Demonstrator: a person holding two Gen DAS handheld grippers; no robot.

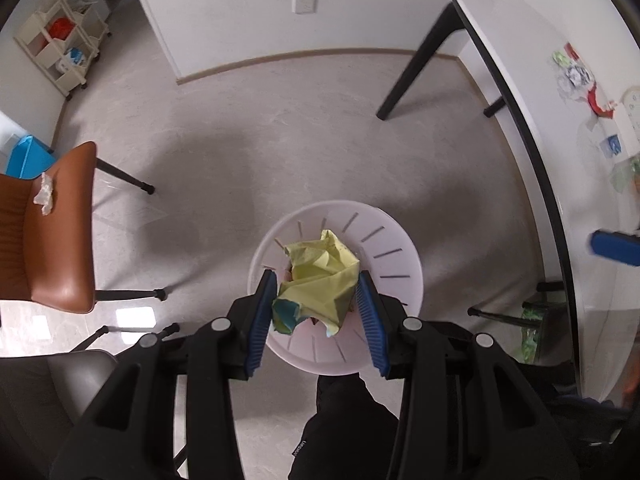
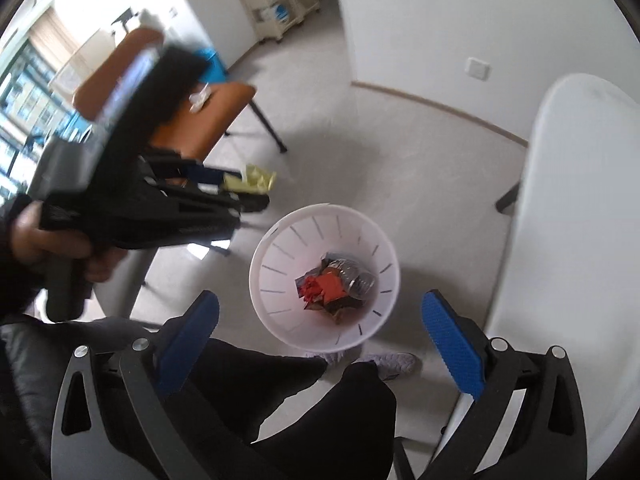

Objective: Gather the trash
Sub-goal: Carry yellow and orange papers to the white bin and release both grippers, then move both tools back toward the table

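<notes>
A: What is the biggest thing in the room?

B: The white table (image 1: 532, 92), along the right side of the left wrist view, with black legs. Scraps of wrapper (image 1: 580, 80) lie scattered on its top.

A: And next in size?

B: A brown chair (image 1: 60, 240) at the left, with a crumpled white tissue (image 1: 44, 196) on its seat. Far behind it a cream cart (image 1: 64, 48) stands against the wall.

A: Where is the bin?

B: The white bin (image 2: 280, 320) stands on the pale floor between chair and table, just ahead of the person's dark trouser legs and grey shoes (image 2: 394, 362). In the right wrist view it holds red paper (image 2: 322, 292) and something silvery (image 2: 356, 276) at the bottom.

A: What does the left gripper do?

B: The left gripper (image 1: 318, 282) points steeply down over the bin's mouth. Its blue pads (image 1: 262, 316) are drawn in narrow and press on both sides of a crumpled yellow paper (image 1: 320, 276), which hangs above the bin, not in it. The right wrist view shows the same wad (image 2: 256, 180) at the tips of that gripper, blurred, up and to the left of the bin, with a hand (image 2: 52, 248) around the handle.

A: And the right gripper?

B: The right gripper (image 2: 320, 340) has its jaws spread wide, nothing between them; the bin shows through the gap.
</notes>
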